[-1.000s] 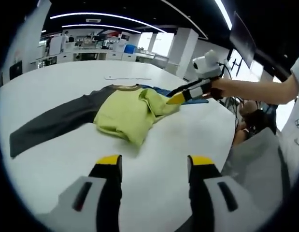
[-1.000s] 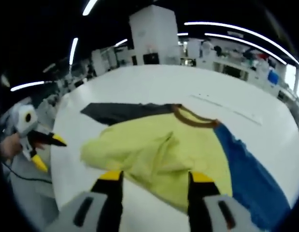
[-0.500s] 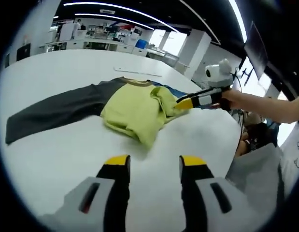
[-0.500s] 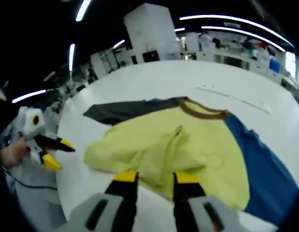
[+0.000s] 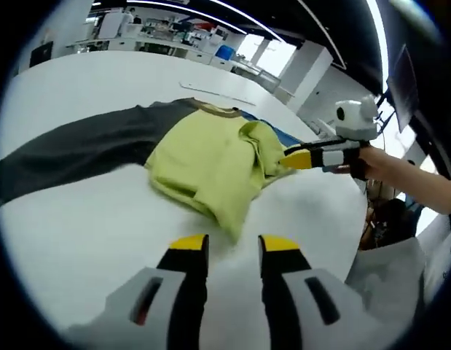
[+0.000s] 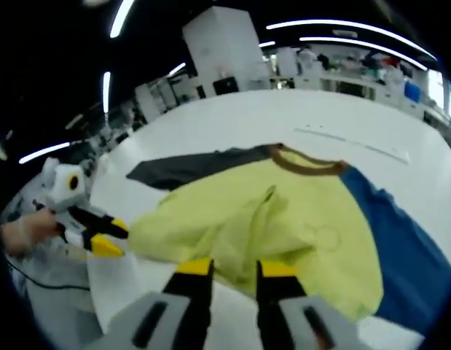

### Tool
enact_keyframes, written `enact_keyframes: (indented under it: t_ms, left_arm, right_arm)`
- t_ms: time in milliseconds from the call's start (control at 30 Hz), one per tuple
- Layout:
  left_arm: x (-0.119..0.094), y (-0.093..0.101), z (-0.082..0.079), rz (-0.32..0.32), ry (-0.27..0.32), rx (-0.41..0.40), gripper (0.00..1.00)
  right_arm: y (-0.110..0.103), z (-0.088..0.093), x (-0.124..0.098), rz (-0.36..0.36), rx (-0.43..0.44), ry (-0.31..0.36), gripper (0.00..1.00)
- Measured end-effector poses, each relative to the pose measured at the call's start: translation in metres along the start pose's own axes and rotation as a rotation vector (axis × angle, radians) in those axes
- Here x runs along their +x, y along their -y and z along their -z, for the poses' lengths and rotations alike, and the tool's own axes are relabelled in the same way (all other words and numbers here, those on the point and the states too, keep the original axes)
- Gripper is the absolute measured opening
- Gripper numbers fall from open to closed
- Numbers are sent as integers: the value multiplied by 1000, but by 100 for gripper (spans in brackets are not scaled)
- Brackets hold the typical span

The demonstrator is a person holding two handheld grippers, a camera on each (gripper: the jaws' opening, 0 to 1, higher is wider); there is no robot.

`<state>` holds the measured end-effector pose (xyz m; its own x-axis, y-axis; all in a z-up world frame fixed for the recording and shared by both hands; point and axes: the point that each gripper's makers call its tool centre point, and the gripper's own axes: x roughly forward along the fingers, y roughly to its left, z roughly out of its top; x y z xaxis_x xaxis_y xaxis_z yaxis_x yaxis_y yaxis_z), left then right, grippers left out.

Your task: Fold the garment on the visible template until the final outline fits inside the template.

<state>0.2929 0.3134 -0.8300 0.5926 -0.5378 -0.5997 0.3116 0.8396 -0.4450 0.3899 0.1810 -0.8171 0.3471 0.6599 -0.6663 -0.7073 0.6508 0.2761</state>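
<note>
Yellow-green fabric of the garment (image 5: 210, 160) lies bunched on the white counter (image 5: 79, 219), its dark grey sleeve (image 5: 72, 149) stretched toward the counter's edge and a blue sleeve (image 6: 400, 240) opposite. Over the last second both hand-held grippers have narrowed their jaws: our left hand-held gripper (image 5: 225, 244) now sits nearly closed at the hem, gripping nothing we can see; the right hand-held gripper (image 6: 234, 268) pinches a fold of the body. We judge another fold is starting. We see no containers.
</note>
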Motion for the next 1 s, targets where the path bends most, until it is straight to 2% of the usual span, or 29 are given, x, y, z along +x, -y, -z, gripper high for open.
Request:
enact_keyframes:
  t_ms: [133,233,333,600,733,1000]
  left_arm:
    - [2,0,-1,-5,21,-56,14]
    - [6,-6,4,-30,23,-60,6]
    - [7,-7,7,-32,33,-90,0]
    - [-5,-3,8,-25,42,-125,0]
    - [-17,3,3,-11,54,-106,0]
    - [-40,-3,1,-8,41,-84,0]
  right_arm:
    - [-1,3,2,-7,34,3,14]
    - [-5,2,1,-8,49,7,10]
    - [-6,3,-1,-12,62,11,0]
    - [-7,6,-24,-21,42,15,0]
    - [-1,9,-39,-13,8,18,0]
    - [8,34,-80,18,-40,9,0]
